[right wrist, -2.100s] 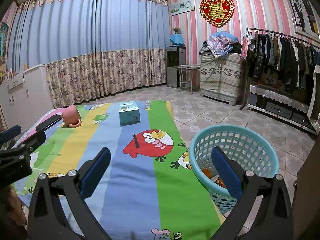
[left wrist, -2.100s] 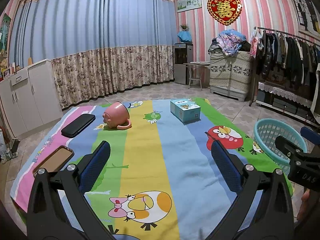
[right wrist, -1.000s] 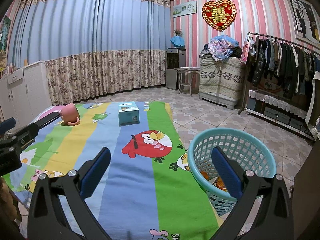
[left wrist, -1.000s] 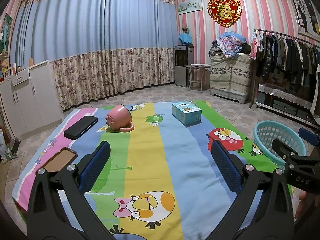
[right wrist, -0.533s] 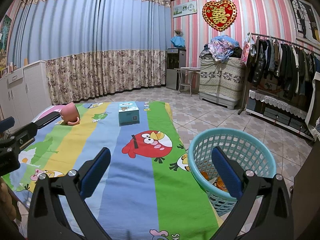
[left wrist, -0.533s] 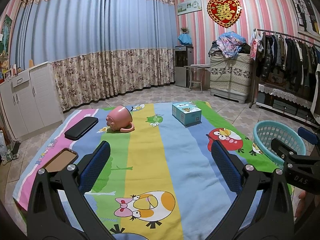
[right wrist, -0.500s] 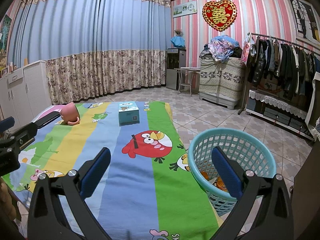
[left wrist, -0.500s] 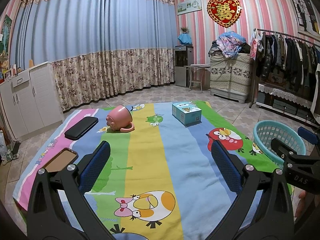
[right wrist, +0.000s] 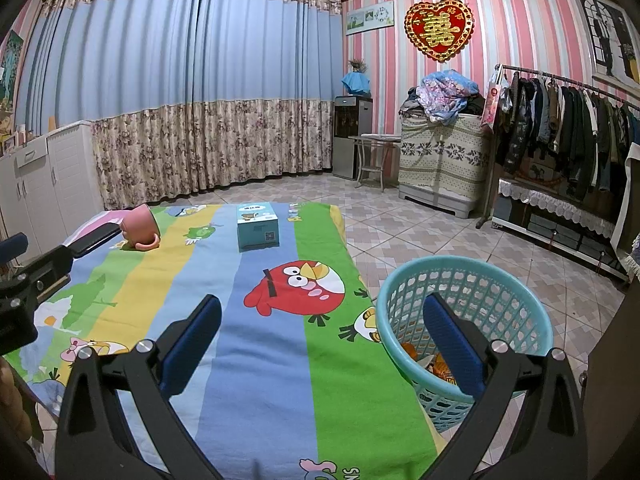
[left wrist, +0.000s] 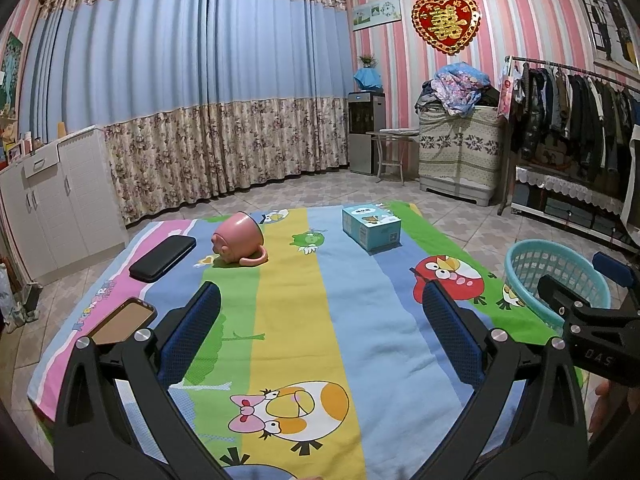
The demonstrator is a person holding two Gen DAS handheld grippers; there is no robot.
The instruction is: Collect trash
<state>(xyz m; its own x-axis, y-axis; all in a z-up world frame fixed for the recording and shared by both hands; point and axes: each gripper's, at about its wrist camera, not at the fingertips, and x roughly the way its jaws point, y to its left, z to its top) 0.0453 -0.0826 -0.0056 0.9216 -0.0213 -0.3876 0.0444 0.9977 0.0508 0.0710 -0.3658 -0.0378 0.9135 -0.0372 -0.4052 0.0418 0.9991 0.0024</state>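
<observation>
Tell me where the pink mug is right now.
In the left wrist view the pink mug lies tipped on its side at the far left of the cartoon blanket, between the black case and the blue tissue box.

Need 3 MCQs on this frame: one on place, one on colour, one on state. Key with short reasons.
1. Where is the basket?
A. on the mat
B. on the floor beside the mat
C. on the cabinet

2. What colour is the mug?
A. pink
B. teal
C. black

3. How is the mug resting?
A. upright
B. upside down
C. on its side

Key:
1 B, its base stands on the tiles off the mat's green edge.
2 A, its body and handle are both pink.
3 C, it is tipped over with the handle against the mat.

Both the left gripper and the right gripper are open and hold nothing.
</observation>
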